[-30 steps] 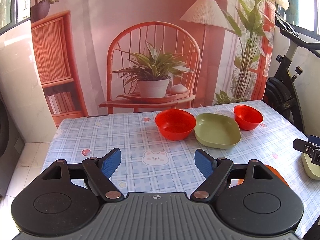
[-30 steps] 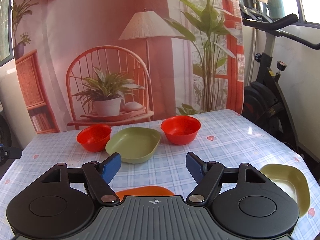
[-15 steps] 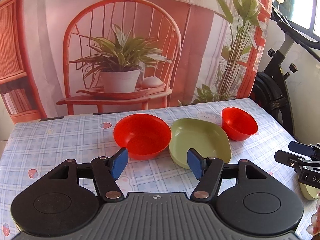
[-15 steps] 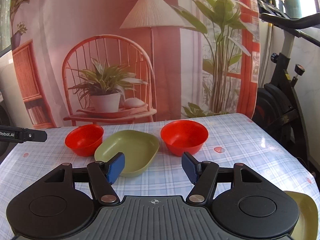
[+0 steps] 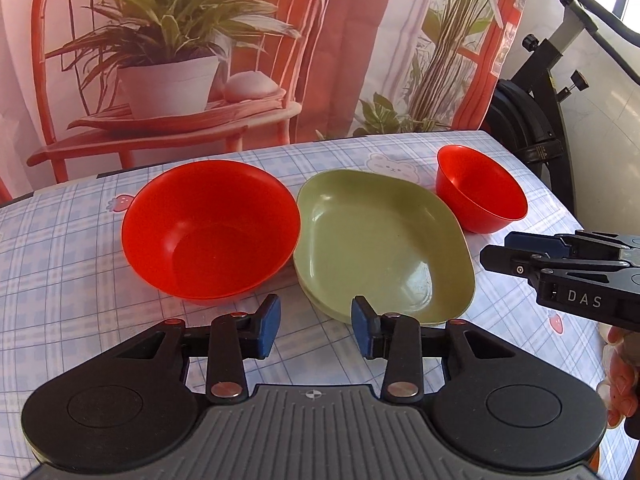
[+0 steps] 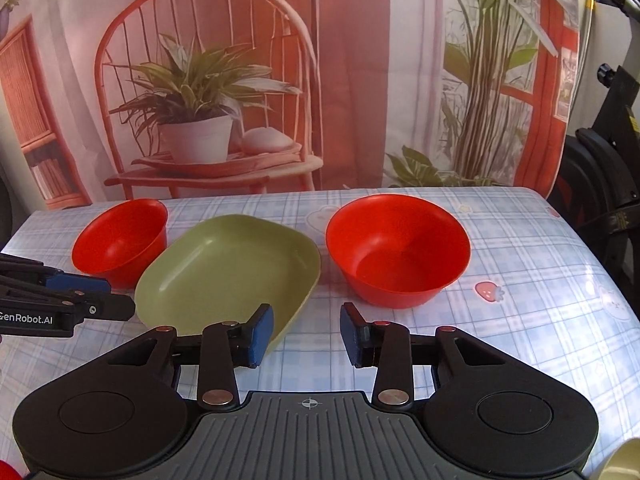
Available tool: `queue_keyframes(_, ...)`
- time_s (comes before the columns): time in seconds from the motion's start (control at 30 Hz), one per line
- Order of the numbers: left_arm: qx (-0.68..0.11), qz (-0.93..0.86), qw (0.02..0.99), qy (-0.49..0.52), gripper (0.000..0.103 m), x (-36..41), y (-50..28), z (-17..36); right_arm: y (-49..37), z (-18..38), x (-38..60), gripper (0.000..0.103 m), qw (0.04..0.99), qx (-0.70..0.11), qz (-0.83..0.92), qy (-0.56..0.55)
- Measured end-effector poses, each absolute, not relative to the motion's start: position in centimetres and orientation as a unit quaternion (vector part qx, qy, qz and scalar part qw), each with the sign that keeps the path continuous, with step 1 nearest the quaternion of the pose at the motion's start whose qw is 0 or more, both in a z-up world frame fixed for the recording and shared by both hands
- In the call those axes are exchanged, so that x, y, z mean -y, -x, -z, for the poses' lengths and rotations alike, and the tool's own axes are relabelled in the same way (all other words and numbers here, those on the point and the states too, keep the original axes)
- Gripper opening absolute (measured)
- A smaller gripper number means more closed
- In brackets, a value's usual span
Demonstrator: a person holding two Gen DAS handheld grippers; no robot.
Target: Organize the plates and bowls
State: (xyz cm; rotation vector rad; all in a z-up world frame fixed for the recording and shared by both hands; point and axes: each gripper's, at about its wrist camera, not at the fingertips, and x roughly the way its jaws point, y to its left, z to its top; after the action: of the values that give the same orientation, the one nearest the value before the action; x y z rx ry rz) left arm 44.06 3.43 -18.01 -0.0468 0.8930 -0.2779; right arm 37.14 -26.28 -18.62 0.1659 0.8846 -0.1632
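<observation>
On the counter (image 5: 60, 312), which was covered with a checked cloth, a green plate (image 5: 384, 240) was taken as the landmark, its long axis running from the far left corner to the near right corner as seen from the left gripper (image 5: 316, 324). A large red bowl (image 5: 212, 228) was placed just beside the plate on its left, the rims almost touching, and a small red bowl (image 5: 480, 194) was placed behind the plate's right corner, a little apart from it. The jaws of the left gripper were closing, but nothing was found between them; they were held before the gap between the large bowl and the near edge of the plate. In the right wrist view the order was mirrored: the small red bowl (image 6: 120, 240) lay left of the plate (image 6: 228, 272) and the large red bowl (image 6: 398, 248) right of it. The jaws of the right gripper (image 6: 307, 334) were also closing on nothing, beside the near corner of the plate. It was judged that both hands were about equally near to the plate, the left one being nearer to the large bowl.
</observation>
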Motion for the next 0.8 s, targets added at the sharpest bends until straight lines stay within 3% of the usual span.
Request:
queue_keyframes(0.33, -0.434, 0.128, 0.891, 0.029, 0.041, -3.1, -45.8, 19.2, -38.9, 20.9, 26.5, 0.026, 0.884, -0.452, 0.07, -0.094)
queue_keyframes(0.43, -0.429, 0.136, 0.893, 0.015, 0.02, -2.6, -45.8, 19.1, -39.0, 21.2, 26.5, 0.023, 0.882, -0.454, 0.067, -0.102)
queue_keyframes(0.53, -0.431, 0.134, 0.892, 0.001, 0.018, -2.2, -45.7, 18.7, -39.0, 21.2, 26.5, 0.011, 0.879, -0.458, 0.061, -0.118)
queue_keyframes(0.8, -0.436, 0.139, 0.889, 0.001, 0.018, -2.6, -44.1, 18.1, -37.8, 20.3, 25.9, 0.009, 0.876, -0.458, 0.064, -0.135)
